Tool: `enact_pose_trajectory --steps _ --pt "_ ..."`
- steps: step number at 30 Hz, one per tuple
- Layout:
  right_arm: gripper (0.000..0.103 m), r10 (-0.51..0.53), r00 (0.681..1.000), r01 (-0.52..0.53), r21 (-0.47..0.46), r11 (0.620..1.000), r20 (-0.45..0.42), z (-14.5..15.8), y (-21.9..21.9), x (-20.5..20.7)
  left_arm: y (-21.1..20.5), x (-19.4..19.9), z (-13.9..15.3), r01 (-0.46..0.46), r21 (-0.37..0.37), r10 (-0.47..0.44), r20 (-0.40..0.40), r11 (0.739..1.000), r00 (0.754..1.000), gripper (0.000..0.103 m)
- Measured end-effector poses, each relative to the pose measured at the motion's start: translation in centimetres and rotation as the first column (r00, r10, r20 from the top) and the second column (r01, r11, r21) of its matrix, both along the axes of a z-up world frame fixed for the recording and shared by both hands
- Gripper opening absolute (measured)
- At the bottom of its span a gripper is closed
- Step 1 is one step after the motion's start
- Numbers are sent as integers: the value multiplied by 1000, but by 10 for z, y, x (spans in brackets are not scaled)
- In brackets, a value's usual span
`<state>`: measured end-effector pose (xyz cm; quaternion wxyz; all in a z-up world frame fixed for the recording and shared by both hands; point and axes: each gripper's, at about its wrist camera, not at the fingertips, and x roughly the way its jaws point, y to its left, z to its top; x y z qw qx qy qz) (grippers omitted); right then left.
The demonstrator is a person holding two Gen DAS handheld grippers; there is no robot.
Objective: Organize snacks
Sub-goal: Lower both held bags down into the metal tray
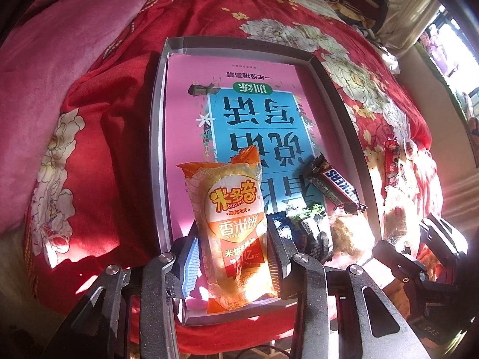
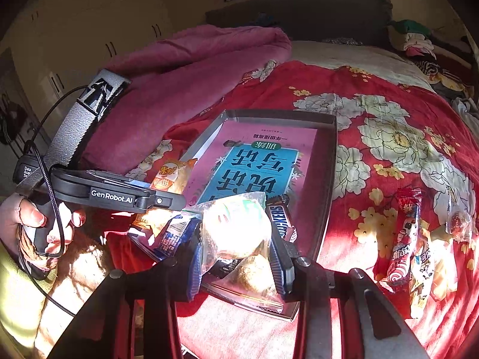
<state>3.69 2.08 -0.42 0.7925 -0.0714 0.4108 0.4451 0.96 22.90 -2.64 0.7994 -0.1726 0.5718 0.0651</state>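
tray (image 1: 344,101) far half bare — snacks (image 1: 326,218) crowd near end

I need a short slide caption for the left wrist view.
Left gripper holds an orange rice-cracker pack over the tray.

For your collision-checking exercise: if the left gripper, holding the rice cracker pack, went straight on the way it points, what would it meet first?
Probably the pink book lying in the tray. The left gripper carries the rice cracker pack over it, and the pack's tip would likely touch first. The Snickers lies to the right. Depth is unclear.
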Motion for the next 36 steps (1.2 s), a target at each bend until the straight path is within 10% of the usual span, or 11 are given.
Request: enact_pose_trajectory --steps 36 --pt "39 40 999 -41 -105 994 -13 -35 25 7 -3 8 -14 5 4 -5 -44 1000 999 41"
